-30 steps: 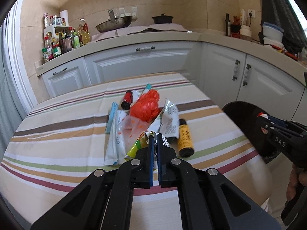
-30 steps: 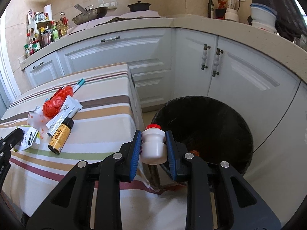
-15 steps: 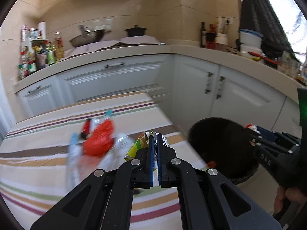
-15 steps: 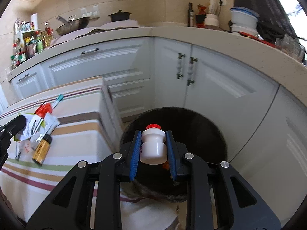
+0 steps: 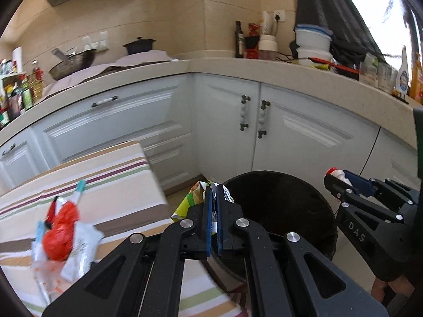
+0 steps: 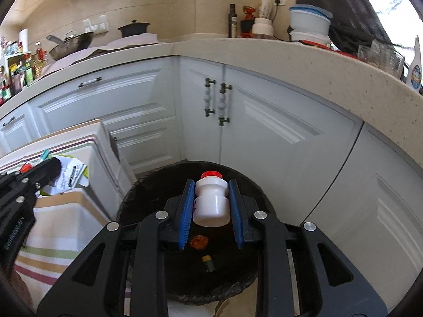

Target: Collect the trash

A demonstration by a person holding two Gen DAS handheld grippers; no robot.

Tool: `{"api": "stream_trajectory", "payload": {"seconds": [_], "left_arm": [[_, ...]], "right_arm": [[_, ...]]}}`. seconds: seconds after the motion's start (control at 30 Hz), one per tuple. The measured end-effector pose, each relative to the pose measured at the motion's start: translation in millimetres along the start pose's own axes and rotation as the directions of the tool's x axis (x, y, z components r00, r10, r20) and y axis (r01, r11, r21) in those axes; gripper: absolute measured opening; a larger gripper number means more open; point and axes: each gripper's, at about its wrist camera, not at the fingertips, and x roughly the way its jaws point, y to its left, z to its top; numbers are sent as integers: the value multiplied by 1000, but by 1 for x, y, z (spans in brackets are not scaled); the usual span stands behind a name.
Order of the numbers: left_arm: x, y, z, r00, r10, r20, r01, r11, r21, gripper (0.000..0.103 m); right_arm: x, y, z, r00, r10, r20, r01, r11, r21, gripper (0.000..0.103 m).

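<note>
The left gripper (image 5: 213, 198) has its jaws pressed almost together, pinching a crumpled green and white snack wrapper (image 5: 191, 198) that sticks out past the blue pads. It hangs beyond the corner of the striped tablecloth (image 5: 111, 185), at the near rim of the black trash bin (image 5: 304, 198). The right gripper (image 6: 210, 200) is clamped narrowly on a small white bottle with a red cap (image 6: 211, 200), held upright over the bin's mouth; an orange scrap (image 6: 198, 241) and a small dark bottle (image 6: 208, 262) lie at the bin's bottom.

A second ago both grippers hung over the table's edge; since then both have swung toward the bin with their loads unchanged. The red plastic bag (image 5: 60, 233) and other wrappers remain on the cloth.
</note>
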Motion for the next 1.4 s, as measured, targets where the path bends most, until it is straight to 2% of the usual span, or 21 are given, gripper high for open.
{"api": "stream_trajectory", "payload": {"seconds": [0.33,0.37,0.4,0.43,0.47,0.53,0.57,0.8,1.03,1.23,1.4], "left_arm": [[40,-19,10,998,-21,-56,22,1000,22,6],[45,-21,11,998,-19,-62,21,1000,21,11],[48,-22,11,998,-21,-67,22,1000,21,13],[50,-22,12,997,-19,-69,20,1000,22,20],[52,-22,11,997,-14,-72,16,1000,22,31],[52,-21,11,997,-16,-71,17,1000,16,41],[52,-21,11,998,-14,-69,15,1000,13,43],[44,-15,14,998,4,-56,-3,1000,3,50],[20,7,9,998,42,-50,-44,999,-24,53],[-11,43,-5,991,117,-59,-120,991,-53,55],[-41,84,-21,975,211,-66,-217,972,-92,57]], "right_arm": [[25,-17,1,1000,-10,-23,10,1000,18,26],[27,-18,1,1000,-10,-25,10,1000,17,26],[29,-19,1,1000,-19,-22,19,1000,21,32],[31,-20,2,999,-22,-23,23,999,24,40],[32,-23,2,999,-24,-22,25,999,32,42],[33,-24,2,999,-31,-20,32,999,39,45],[33,-24,3,999,-34,-20,35,999,39,45],[30,-24,4,999,-44,-23,45,998,40,45],[15,-9,3,1000,-16,-16,17,999,40,45],[2,27,-1,998,57,-26,-57,998,20,45],[-10,72,-6,990,136,-32,-137,990,-37,45]]}}
